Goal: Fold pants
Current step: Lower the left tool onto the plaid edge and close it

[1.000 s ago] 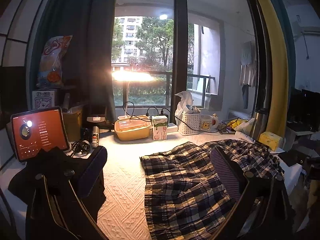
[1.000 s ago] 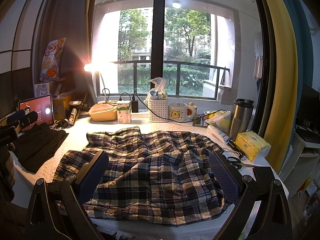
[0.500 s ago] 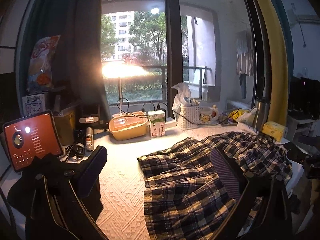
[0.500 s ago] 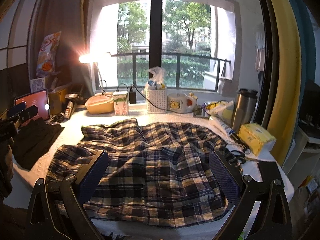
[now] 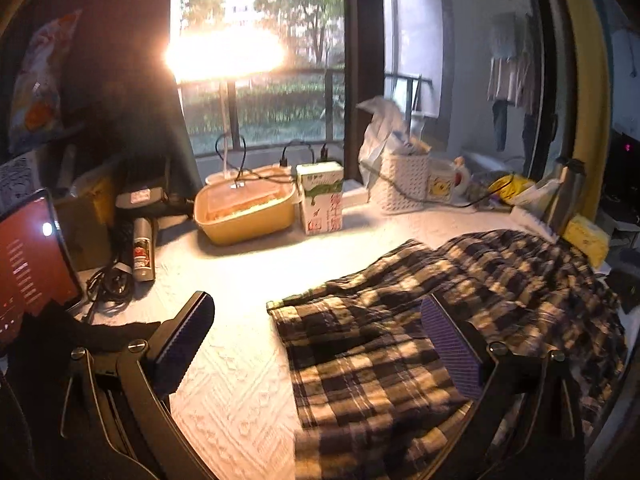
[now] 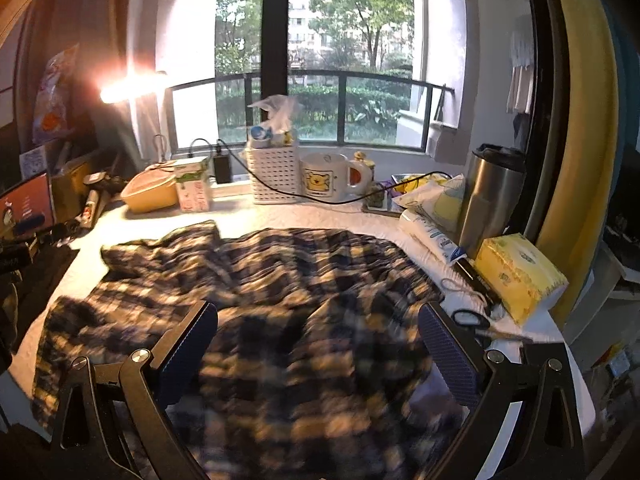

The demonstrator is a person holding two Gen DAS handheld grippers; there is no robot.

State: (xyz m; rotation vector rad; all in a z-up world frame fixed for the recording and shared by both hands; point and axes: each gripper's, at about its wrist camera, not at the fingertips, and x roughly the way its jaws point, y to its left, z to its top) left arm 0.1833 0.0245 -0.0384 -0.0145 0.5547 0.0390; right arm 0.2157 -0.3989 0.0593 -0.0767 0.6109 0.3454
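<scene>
Dark plaid pants (image 5: 400,340) lie rumpled and spread on the white textured table cover (image 5: 240,360). In the right wrist view the pants (image 6: 260,288) fill the middle of the table. My left gripper (image 5: 316,344) is open and empty, low over the pants' left end, with its right finger over the cloth. My right gripper (image 6: 318,344) is open and empty, low over the near middle of the pants.
A black garment (image 5: 60,340) and a red-screened tablet (image 5: 28,264) sit at the left. A yellow tub (image 5: 244,212), milk carton (image 5: 320,200), white basket (image 6: 274,172), mug (image 6: 328,178), steel tumbler (image 6: 492,196) and yellow tissue pack (image 6: 520,272) line the back and right.
Both grippers have moved forward and lower toward the pants. Both stay open. The pants have not moved.
</scene>
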